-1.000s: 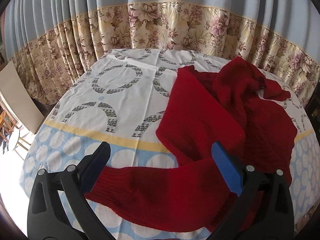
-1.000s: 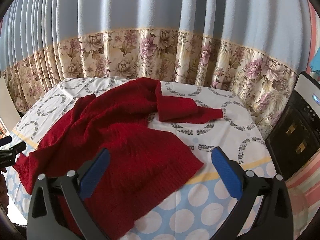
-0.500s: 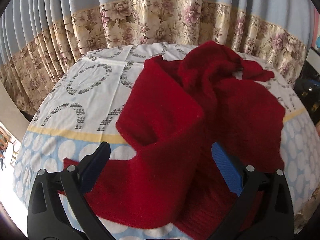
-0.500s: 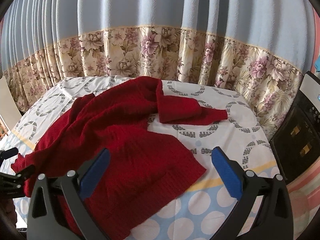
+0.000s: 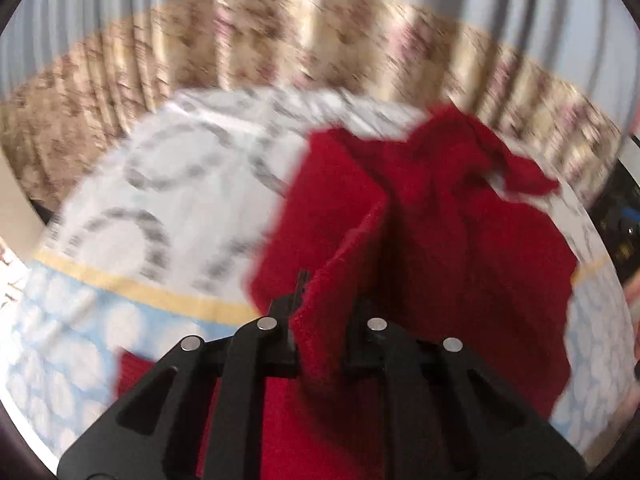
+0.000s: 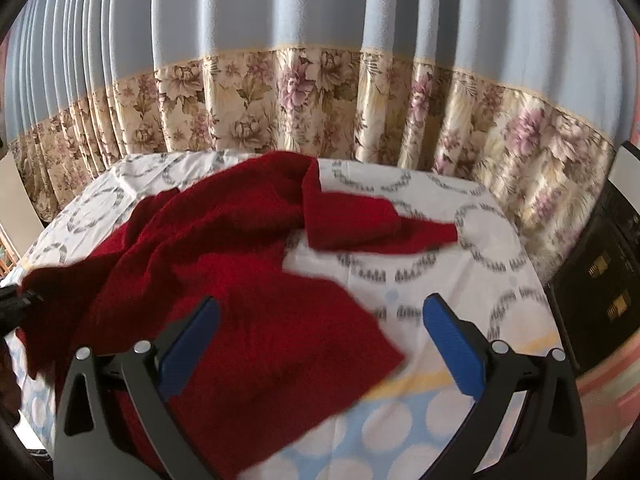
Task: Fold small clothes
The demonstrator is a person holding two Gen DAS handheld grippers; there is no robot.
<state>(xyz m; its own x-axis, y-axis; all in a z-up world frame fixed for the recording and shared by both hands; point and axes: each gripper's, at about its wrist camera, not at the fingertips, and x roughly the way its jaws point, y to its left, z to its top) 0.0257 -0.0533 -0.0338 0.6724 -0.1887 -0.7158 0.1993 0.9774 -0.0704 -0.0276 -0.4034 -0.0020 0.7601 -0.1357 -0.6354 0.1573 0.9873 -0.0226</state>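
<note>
**Mia:** Where is the red sweater?

**Tom:** It lies on the counter. The counter has a cloth with grey rings on white, and white dots on blue near the front edge. The sweater is all bunched up, not flat. One sleeve sticks out to the right, far back on the cloth.

**Mia:** What do the left tongs do?

**Tom:** They are pressed together on a fold of the red sweater. The fold stands up between the two black fingers like a little tent. That picture is blurry, but you can see the red knit caught in the middle.

**Mia:** Can you see those tongs from the other side?

**Tom:** Only a dark bit at the left edge of the right view, right at the sweater's corner. It is too small to tell more.

**Mia:** And the right tongs?

**Tom:** They are spread wide apart. The blue pads show on the inside of both fingers. Nothing is pinched. The bottom edge of the sweater lies under the left finger, and the right finger is over the bare cloth.

**Mia:** What is behind the counter?

**Tom:** A curtain. It is blue on top and has flowers lower down. On the far right stands a dark machine with little yellow spots.
</note>
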